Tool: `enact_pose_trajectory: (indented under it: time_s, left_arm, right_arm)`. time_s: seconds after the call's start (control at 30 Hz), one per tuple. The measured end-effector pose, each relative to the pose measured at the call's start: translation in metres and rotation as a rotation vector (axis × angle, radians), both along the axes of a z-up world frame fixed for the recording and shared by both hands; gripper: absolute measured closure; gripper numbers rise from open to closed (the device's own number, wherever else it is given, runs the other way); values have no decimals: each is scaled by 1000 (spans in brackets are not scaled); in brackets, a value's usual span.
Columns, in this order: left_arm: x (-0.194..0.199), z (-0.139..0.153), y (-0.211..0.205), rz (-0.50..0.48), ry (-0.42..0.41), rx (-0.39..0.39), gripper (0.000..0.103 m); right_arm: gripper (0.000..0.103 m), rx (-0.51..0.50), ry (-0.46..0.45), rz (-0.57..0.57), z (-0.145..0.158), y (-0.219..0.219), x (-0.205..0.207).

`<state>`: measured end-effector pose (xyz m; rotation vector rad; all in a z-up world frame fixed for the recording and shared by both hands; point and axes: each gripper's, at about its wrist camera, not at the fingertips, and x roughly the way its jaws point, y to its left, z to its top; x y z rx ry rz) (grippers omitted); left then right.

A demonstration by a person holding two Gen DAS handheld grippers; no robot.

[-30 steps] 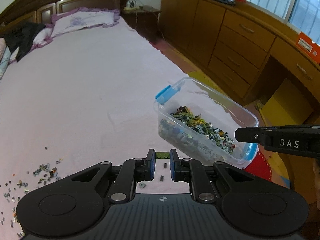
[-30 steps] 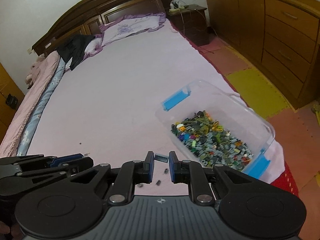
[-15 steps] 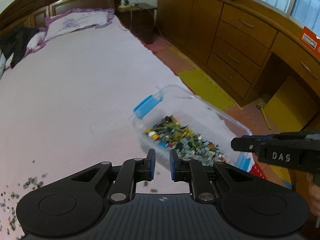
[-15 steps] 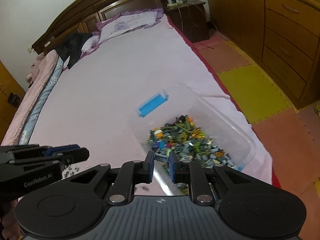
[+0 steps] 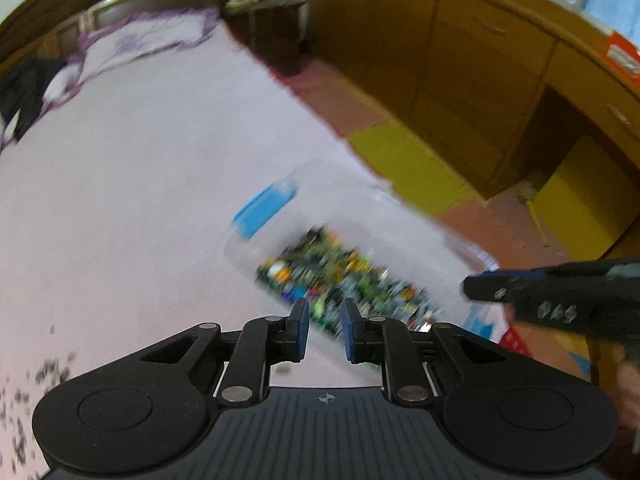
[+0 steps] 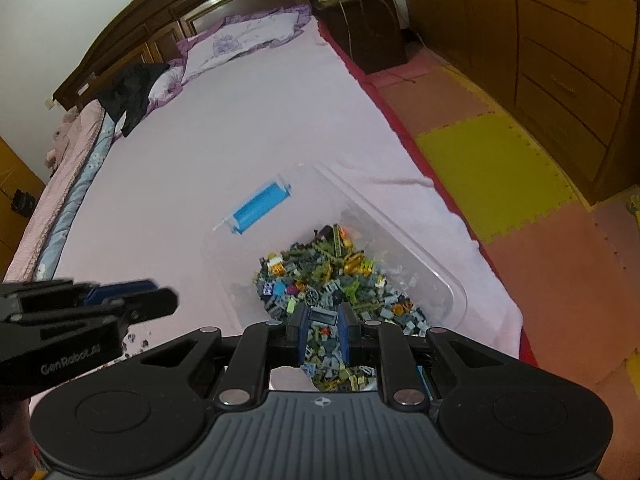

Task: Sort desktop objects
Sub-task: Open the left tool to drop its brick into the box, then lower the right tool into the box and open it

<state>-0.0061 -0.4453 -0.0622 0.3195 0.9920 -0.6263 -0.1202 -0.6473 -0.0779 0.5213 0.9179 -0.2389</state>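
Observation:
A clear plastic bin (image 6: 448, 280) with blue latches holds a heap of small bricks (image 6: 332, 280) on the pink bed; it also shows, blurred, in the left wrist view (image 5: 256, 240). My right gripper (image 6: 323, 320) is over the heap, shut on a small dark grey-blue brick (image 6: 322, 315). My left gripper (image 5: 323, 316) hovers at the bin's near edge with its jaws close together; I see nothing between them, though the view is blurred. Loose bricks (image 5: 48, 372) lie scattered on the sheet at the lower left.
The bed's right edge (image 6: 404, 140) drops to red and yellow foam floor mats (image 6: 492, 168). Wooden drawers (image 6: 568, 60) line the right wall. A pillow (image 6: 240, 40) and dark clothing (image 6: 132, 88) lie at the headboard. A nightstand (image 6: 360, 20) stands beyond.
Both grippers have moved right, over the bin. The green brick seen in my left gripper a second ago no longer shows. The right gripper still holds its brick.

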Motion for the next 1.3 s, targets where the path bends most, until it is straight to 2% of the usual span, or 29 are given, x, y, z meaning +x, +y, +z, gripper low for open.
enact_pose_trajectory:
  time_s: [0.17,0.33,0.47,0.53,0.6,0.73,0.8,0.87,1.17,1.3]
  left_arm:
    - [-5,-40,37,75,50,100,79]
    - [-5,-96,64,125,152,157,73]
    - [1,-138,66,92,147,215,68]
    - [8,-154,66,125,181,216,68]
    - [20,-167,70,238,259,149,68]
    - [36,-187,85,566,428,-51,68]
    - [41,-196,91,700,478,-108,68]
    - [44,-204,94,765,487,-115,68]
    - [55,-218,87,884,502,-87,68]
    - [60,-221,85,922,506,-74,72]
  right_arm:
    - [86,14,48,23,-23,10,4]
    - [86,0,89,55,-44,23,14]
    - [86,-2,111,72,-59,30,24]
    - [86,-8,116,85,-63,33,27]
    - [86,-17,120,100,-66,37,30]
    - [86,-23,143,118,-73,37,34]
    - [86,-22,153,126,-77,35,37]
    - [86,-21,160,135,-80,32,40]
    - [86,5,187,169,-96,18,55]
    - [86,12,199,187,-99,12,61]
